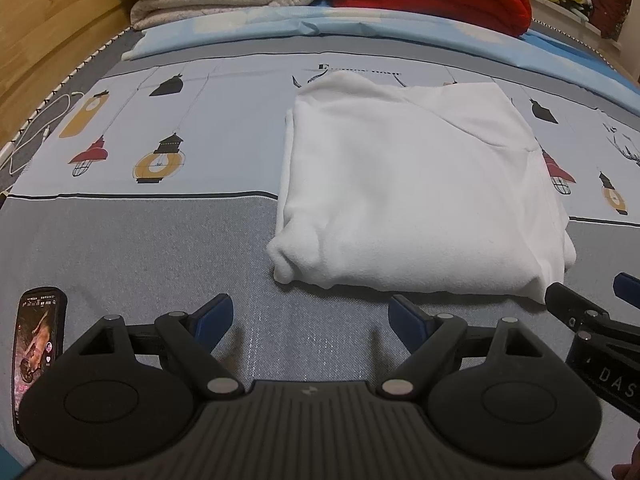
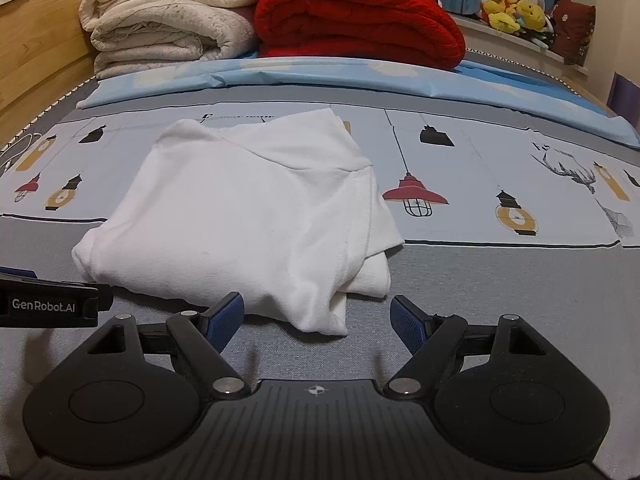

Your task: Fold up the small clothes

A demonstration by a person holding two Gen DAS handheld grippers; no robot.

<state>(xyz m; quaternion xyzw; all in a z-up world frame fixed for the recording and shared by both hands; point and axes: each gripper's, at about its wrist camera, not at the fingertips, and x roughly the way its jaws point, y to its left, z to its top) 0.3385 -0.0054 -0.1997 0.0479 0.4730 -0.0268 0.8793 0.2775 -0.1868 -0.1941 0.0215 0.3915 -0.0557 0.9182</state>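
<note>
White soft cotton garment (image 2: pixel 244 216) lies folded into a rough rectangle on the grey printed bedsheet (image 2: pixel 500 280), just ahead of both tools; the right gripper (image 2: pixel 316 318) hangs released, its blue-padded fingers (image 2: pixel 226 316) spread either side of the loose near corner without touching it; the left gripper (image 1: pixel 310 320) is likewise spread and empty, with the garment's near-left corner just beyond it to the right. To finish neatly, I judge each gripper should take one near corner, pinch every layer, and carry the edge flat toward the far hem; the bulging corner risks slipping apart. A black smartphone (image 1: pixel 38 356) lies beside the left tool; a folded red blanket (image 2: pixel 356 24) sits well beyond.
</note>
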